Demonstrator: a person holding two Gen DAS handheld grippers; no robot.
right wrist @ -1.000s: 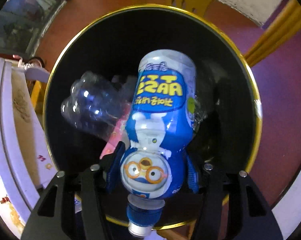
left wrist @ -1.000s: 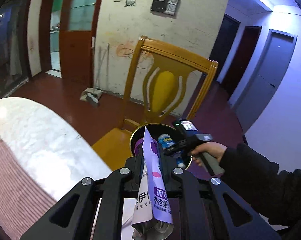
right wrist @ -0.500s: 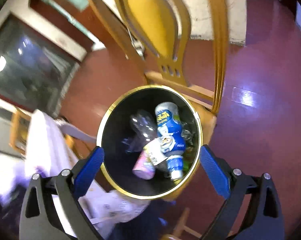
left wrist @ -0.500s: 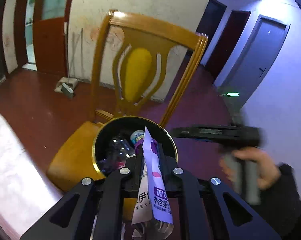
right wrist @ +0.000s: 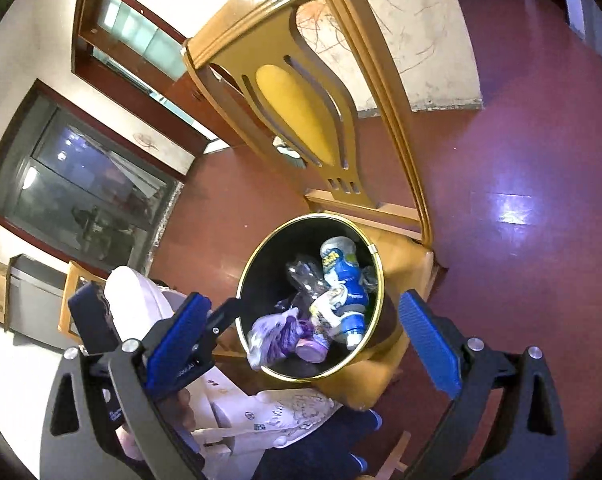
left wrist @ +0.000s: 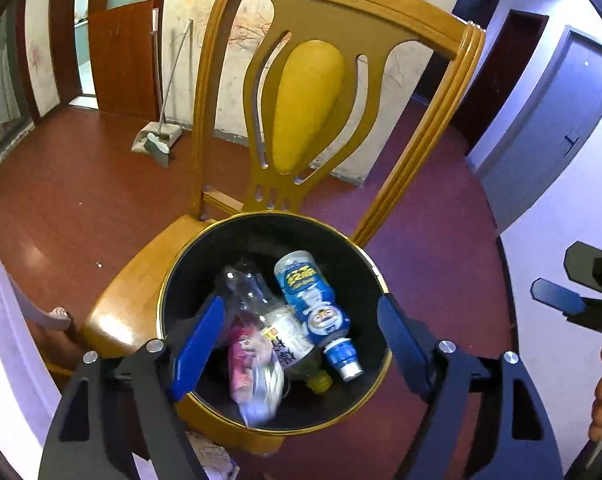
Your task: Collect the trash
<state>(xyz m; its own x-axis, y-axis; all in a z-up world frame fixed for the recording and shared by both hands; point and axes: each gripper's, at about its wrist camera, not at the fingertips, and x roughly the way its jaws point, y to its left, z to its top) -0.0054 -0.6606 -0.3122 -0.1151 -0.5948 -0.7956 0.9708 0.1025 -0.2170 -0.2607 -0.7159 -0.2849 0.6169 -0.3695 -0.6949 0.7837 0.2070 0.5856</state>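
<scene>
Left gripper (left wrist: 301, 344) jaws opening, empty, above the gold-rimmed black bin (left wrist: 365, 384); right gripper (right wrist: 301, 344) spread wide, empty; only its view shows a dark window (right wrist: 85, 200).

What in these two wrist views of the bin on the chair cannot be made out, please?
- Left wrist: pouch motion-blurred, its print unreadable.
- Left wrist: right gripper cut off by the frame edge.
- Both views: bin floor hidden under trash.
- Right wrist: blue bottle label too small to read.

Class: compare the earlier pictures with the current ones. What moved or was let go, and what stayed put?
Both tools let go. The left tool dropped its pouch into the bin, jaws opening. The right tool released the blue bottle and pulled back. Bin and chair stayed.
</scene>
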